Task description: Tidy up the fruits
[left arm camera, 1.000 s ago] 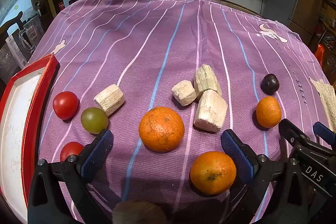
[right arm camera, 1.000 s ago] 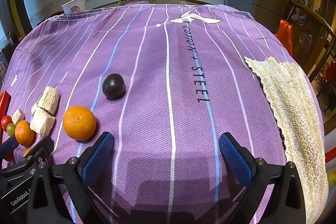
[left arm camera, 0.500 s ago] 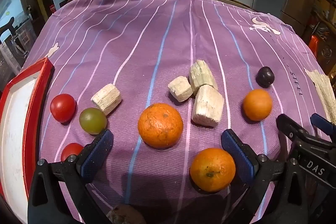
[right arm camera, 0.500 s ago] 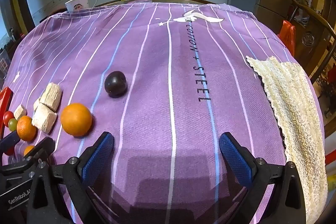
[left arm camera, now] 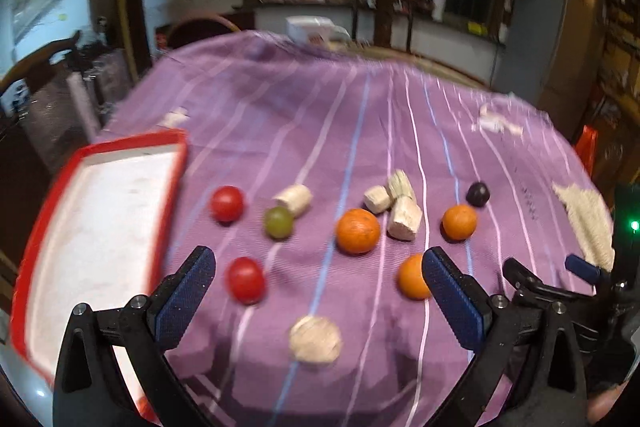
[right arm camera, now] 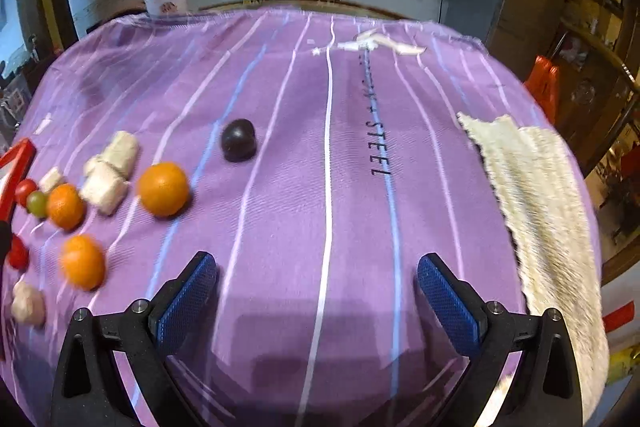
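The left wrist view is blurred by motion. The red-rimmed white tray point(left arm camera: 100, 211) is cut by the left edge, and the small orange tangerine point(left arm camera: 412, 277) is partly hidden behind a blue finger pad point(left arm camera: 452, 301).

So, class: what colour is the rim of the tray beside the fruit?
Red, around a white inside; the tray shows best in the left wrist view.

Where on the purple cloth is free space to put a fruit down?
Bare cloth lies between the dark round plum and the cream knitted towel, and inside the red-rimmed white tray. Around the three oranges and pale cut chunks, it is crowded.
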### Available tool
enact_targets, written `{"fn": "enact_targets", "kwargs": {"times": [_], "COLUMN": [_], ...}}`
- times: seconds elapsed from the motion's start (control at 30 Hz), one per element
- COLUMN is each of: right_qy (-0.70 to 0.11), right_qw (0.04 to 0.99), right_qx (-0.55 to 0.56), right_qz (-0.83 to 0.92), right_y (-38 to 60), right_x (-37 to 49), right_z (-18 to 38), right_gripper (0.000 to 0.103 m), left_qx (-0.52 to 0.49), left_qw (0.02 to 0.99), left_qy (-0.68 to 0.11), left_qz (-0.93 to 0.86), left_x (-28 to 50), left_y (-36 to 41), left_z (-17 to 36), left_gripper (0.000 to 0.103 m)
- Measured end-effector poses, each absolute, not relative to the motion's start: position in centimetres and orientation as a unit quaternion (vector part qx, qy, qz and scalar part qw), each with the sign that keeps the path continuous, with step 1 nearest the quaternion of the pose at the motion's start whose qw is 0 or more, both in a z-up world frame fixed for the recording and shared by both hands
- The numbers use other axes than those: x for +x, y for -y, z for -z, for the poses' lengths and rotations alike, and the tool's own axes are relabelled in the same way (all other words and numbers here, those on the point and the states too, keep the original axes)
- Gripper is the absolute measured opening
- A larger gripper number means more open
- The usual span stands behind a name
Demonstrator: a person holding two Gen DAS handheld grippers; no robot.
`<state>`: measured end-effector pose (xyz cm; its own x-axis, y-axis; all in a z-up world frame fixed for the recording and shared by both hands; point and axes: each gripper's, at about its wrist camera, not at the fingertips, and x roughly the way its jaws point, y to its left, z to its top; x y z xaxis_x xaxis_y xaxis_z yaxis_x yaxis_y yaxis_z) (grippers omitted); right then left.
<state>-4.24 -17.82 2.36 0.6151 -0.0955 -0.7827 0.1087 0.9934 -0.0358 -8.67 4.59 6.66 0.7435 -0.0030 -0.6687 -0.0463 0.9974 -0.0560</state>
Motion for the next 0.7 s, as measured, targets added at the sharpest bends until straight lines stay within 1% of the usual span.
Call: {"fn": "enact_targets", "kwargs": {"times": [0.1,0.3,0.5,0.7], "right_qy": [-0.403,-0.351,-0.331,-0.323], "right_qw": [0.913,0.934,0.941,0.944], "right_qx": [0.012,0.015,-0.004,-0.006], "right_qz": [0.062,0.068,0.068,0.069], "right_y": [17.4,16.7,15.7,15.8], "right_x": [-6.6,-9.6,-11.6,-12.5], "right_z": [-4.0,-7.3,-8.5,-9.1], "right_gripper": [0.103,0.103,0.103,0.103], "left_qx": [-0.041,-0.041,-0.011,-0.014], "left_qw": [0.938,0.941,0.941,0.941], "left_qy": [-0.342,-0.335,-0.338,-0.339], "left_qz": [-0.037,-0.014,0.0,0.012], "left_x": [-10.7,-13.1,-14.0,-14.6], "left_y": [-5.8,-6.4,-4.9,-4.7], "left_z": [-7.5,-8.3,-8.3,-8.4], "left_gripper": [0.103,0.103,0.103,0.103]}}
